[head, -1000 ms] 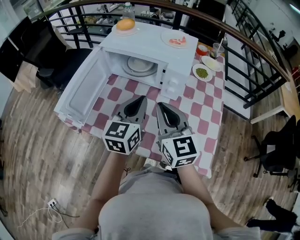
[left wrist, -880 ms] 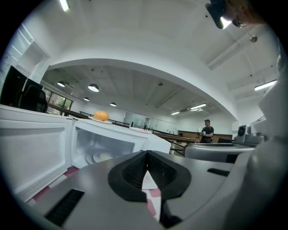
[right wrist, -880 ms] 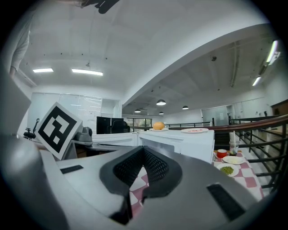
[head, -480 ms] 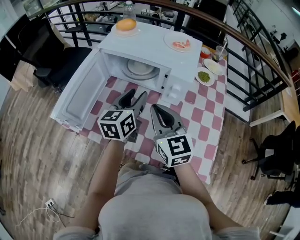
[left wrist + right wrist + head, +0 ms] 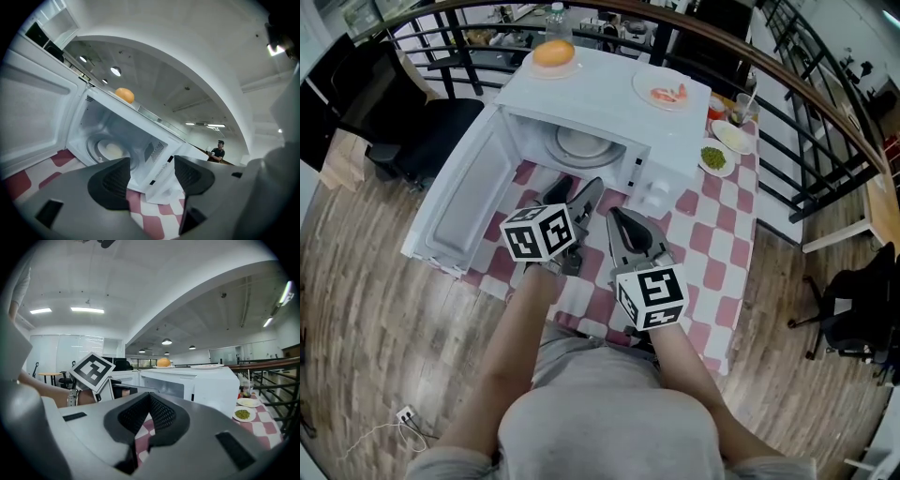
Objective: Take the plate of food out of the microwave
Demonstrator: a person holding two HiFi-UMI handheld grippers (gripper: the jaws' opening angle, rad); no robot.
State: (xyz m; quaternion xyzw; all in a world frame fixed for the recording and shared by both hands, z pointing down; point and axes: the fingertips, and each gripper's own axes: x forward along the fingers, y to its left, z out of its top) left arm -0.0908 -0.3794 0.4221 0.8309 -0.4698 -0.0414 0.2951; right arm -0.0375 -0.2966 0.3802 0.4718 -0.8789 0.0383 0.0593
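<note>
Left gripper [image 5: 578, 192]: jaws spread and have just been opening, with nothing between the pads. In the left gripper view, the left gripper [image 5: 152, 176] frames the open cavity through the gap.

Right gripper [image 5: 617, 215]: jaws pressed together, tips meeting, holding nothing. The same closed tips show in the right gripper view [image 5: 149, 412]. I have the two grippers side by side over the checked tablecloth [image 5: 712, 225], both pointing to 12 o'clock.

Microwave [image 5: 600, 103]: at 12 o'clock from the grippers. Its door [image 5: 459, 202] is swung fully open toward 9 o'clock.

Plate of food [image 5: 581, 142]: inside the cavity on the turntable, not touched by either gripper. From the left gripper it reads as a white plate [image 5: 110, 151] with a pale heap on it; I cannot tell what the food is.

On the microwave roof:
- At 11 o'clock, a small plate [image 5: 553, 53] with one round orange item, bun or fruit I cannot say.
- At 1 o'clock, a second plate [image 5: 666, 92] with pink pieces.

On the table at 2 o'clock, just beside the microwave's right wall:
- A saucer [image 5: 713, 157] holding something green.
- A dish [image 5: 733, 138] of pale food behind it.
- A glass with a straw [image 5: 742, 106] further back.
</note>
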